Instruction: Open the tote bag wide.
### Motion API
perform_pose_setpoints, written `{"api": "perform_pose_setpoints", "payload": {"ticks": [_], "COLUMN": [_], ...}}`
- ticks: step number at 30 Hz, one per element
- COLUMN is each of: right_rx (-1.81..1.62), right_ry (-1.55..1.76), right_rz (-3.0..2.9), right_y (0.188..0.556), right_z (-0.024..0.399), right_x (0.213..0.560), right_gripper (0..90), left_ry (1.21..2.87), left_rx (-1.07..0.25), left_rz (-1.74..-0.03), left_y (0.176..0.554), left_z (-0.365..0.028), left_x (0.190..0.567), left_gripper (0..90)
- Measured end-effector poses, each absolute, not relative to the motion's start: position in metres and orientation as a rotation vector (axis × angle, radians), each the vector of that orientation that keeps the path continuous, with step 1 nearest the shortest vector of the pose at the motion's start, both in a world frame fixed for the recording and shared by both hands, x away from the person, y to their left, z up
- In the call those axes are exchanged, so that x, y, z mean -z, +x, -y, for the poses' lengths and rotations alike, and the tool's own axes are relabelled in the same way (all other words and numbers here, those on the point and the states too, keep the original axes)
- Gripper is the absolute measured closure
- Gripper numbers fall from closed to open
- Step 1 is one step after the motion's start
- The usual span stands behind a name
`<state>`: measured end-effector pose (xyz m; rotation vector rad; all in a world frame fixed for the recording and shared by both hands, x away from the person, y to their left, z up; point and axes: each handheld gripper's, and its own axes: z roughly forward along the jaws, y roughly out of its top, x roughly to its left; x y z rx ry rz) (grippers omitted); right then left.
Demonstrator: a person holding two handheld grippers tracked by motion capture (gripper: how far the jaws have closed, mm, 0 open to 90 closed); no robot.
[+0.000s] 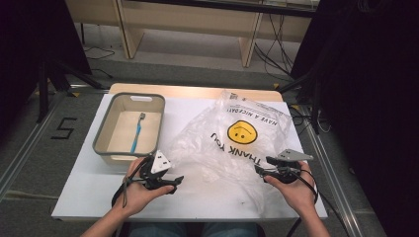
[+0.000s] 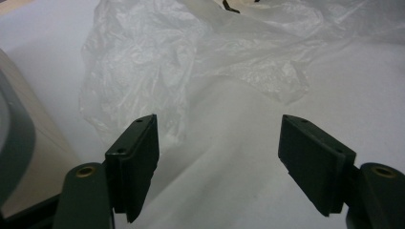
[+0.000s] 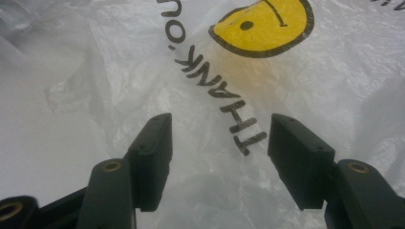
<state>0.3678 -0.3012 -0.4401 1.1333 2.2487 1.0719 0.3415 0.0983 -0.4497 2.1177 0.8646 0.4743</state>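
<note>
While both hands rest near the tabletop's near edge, my left tool stands with jaws apart, nothing between them, just beside the plastic bag. My right tool is likewise spread, over the bag's near-right part. Bag lies crumpled mid-tabletop toward the right edge. Grey bin with blue toothbrush sits at the left edge.
</note>
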Motion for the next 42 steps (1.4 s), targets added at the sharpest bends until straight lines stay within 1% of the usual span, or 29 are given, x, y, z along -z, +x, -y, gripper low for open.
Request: {"api": "perform_pose_setpoints", "payload": {"ticks": [13, 42], "right_rx": [-1.118, -1.124], "right_ry": [1.111, 1.06], "right_rz": [-2.251, -2.293], "right_y": [0.381, 0.387], "right_z": [0.285, 0.265], "right_x": [0.437, 0.437], "right_gripper": [41.2, 40.9], "left_ry": [2.12, 2.109], "left_rx": [-0.468, -0.487], "left_rz": [-0.865, -0.866], "left_y": [0.337, 0.335], "left_z": [-0.1, -0.096], "left_x": [0.457, 0.457], "left_gripper": [29.2, 29.2]}}
